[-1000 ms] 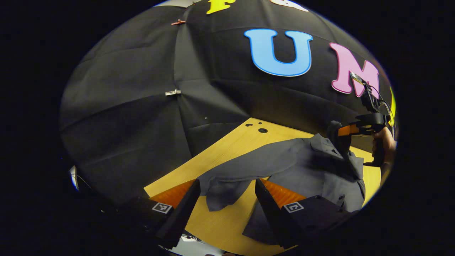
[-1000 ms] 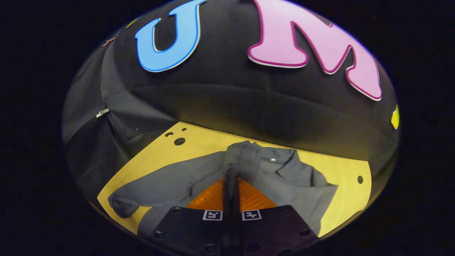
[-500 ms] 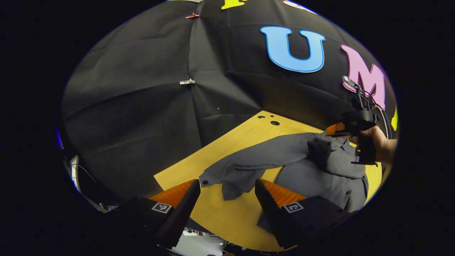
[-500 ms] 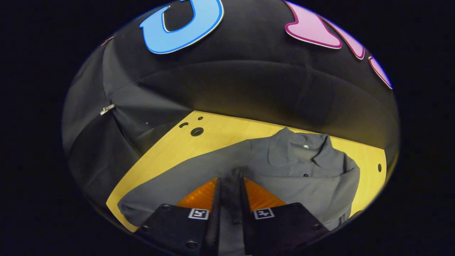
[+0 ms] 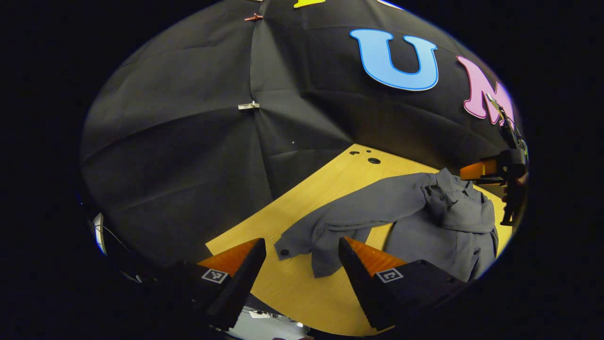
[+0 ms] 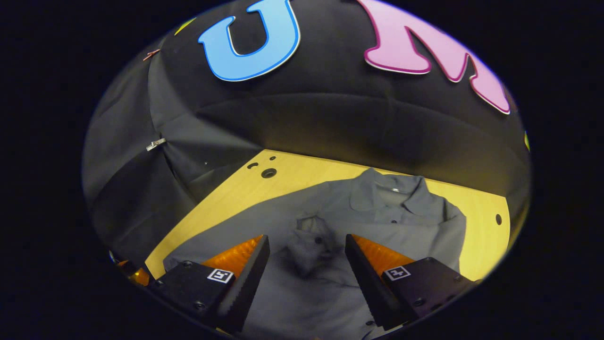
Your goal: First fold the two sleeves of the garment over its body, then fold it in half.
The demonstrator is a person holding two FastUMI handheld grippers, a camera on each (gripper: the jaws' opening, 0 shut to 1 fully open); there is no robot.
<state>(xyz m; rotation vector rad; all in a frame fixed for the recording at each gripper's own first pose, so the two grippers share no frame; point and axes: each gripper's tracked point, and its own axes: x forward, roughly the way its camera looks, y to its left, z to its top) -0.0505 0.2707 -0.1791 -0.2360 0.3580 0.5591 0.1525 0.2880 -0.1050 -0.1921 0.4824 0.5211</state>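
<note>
Garment [image 6: 377,222]: I see it spread on the table [image 6: 476,212], one sleeve cuff [image 6: 311,245] bunched on its body.
Right gripper [image 6: 306,257]: jaws apart, cuff between, untouched.
Left gripper [image 5: 302,259]: jaws apart above the other sleeve [image 5: 358,215].
Hidden: my fingers cover the hem.

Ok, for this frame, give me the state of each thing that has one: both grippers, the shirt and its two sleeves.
Left gripper: open, holding nothing, above the table edge near the cuff.
Right gripper: open, above the shirt's body.
Shirt: spread on the table, collar toward the wall, not folded in half.
One sleeve: folded over the body, end bunched.
Other sleeve: stretched out on the table, unfolded.
</note>
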